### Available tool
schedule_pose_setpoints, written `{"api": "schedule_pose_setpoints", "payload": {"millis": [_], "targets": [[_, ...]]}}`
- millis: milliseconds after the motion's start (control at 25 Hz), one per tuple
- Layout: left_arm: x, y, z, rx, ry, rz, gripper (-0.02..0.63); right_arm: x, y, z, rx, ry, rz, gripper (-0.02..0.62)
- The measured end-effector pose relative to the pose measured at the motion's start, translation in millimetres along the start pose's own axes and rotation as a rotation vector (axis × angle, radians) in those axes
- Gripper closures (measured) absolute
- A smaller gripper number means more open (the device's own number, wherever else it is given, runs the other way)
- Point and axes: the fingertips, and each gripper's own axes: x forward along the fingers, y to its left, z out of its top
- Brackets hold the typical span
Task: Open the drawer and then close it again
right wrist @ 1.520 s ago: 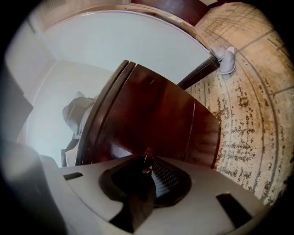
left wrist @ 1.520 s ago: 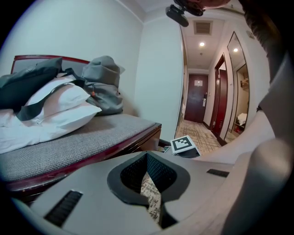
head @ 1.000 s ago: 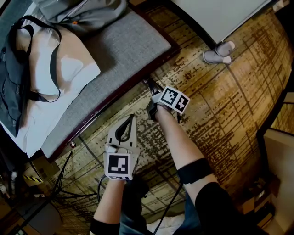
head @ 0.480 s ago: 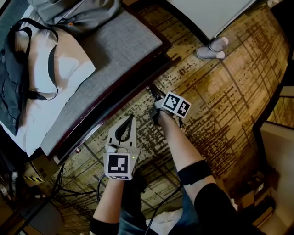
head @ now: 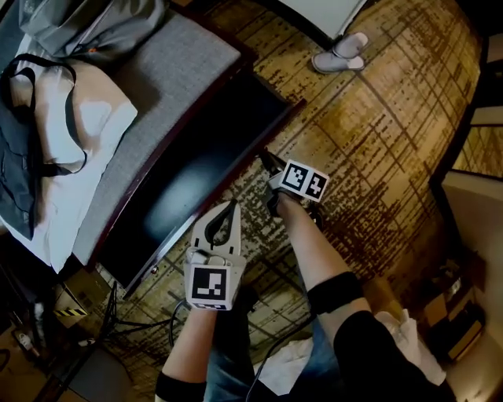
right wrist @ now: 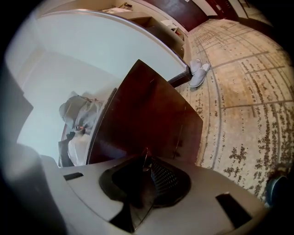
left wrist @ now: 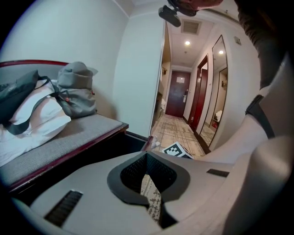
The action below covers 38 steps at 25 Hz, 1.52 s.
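Drawer (head: 185, 184) status: it's sticking well out from under the grey-cushioned bench (head: 157, 86), and the inside just looks dark. My right gripper (head: 267, 161) has its jaws partly closed, pinched onto the upper edge of the dark wood drawer front. My left gripper (head: 233, 206) is closed all the way on nothing. It's hovering over the patterned carpet (head: 377, 157) just beside the drawer front, not touching it. Up on the bench there's a white pillow (head: 102, 118) with a dark bag (head: 20, 157) over it, plus a grey backpack (head: 94, 23). Pair of slippers (head: 339, 53) sits off by the wall.
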Motion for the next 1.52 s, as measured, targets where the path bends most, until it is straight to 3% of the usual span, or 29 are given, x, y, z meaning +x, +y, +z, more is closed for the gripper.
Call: {"api": "schedule_pose_setpoints", "payload": {"millis": [400, 640, 920, 1040, 1200, 1400, 1520], "targets": [[-3, -39, 18, 0.014, 0.005, -0.075, 0.606, -77, -45, -19, 0.017, 0.002, -0.072, 0.523], [-7, -49, 27, 0.033, -0.002, -0.088, 0.606, -82, -50, -21, 0.053, -0.002, -0.103, 0.524], [-37, -45, 54, 0.052, -0.002, -0.051, 0.606, -115, -21, -19, -0.062, 0.073, -0.19, 0.526], [-72, -43, 80, 0.064, 0.007, -0.024, 0.606, -153, 25, -5, -0.12, 0.09, -0.159, 0.565], [-135, -33, 123, 0.07, 0.001, 0.034, 0.606, -208, 129, 26, -0.264, 0.089, -0.065, 0.595], [-207, -25, 181, 0.033, -0.038, 0.131, 0.606, -273, 286, 70, -0.573, 0.058, 0.09, 0.595], [-255, -20, 208, 0.014, -0.066, 0.185, 0.606, -306, 367, 68, -0.773, 0.063, 0.165, 0.595]]}}
